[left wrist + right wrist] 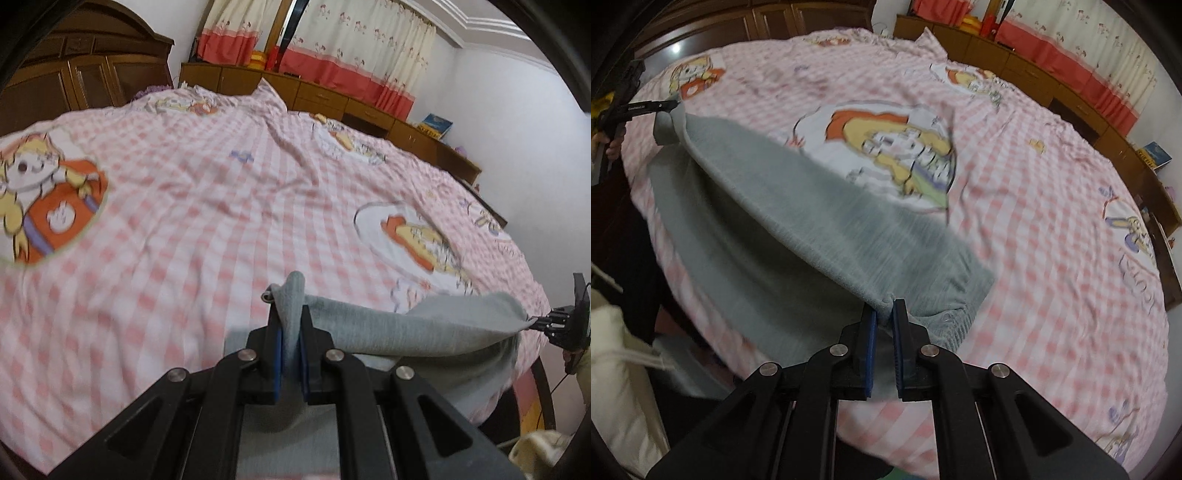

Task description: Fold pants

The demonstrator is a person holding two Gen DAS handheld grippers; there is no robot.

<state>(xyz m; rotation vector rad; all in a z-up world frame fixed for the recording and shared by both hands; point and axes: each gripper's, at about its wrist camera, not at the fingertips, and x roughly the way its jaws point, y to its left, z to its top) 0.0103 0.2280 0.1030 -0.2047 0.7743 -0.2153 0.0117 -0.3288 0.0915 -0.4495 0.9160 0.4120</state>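
Pink-and-white checked cotton is covering the whole bed (1052, 229), the bedspread printed with cartoon medallions, and it is filling most of both views. Brown wooden cabinets (332, 99) are running along the far wall under red-and-cream curtains (369, 40), with a dark wardrobe (85, 74) standing at the head end. The grey pants (798, 206) are hanging stretched between the two grippers above the near edge of the bed, a doubled layer sagging down toward the spread (ribbed waistband showing at the right end). The left gripper (291, 314) is clamping one bunched corner of the grey knit between its blue pads, a tuft sticking up past the tips. The right gripper (884, 314) is pinching the opposite fold edge the same way, jaws nearly together on cloth. A hand (609, 144) is gripping the left tool's handle.
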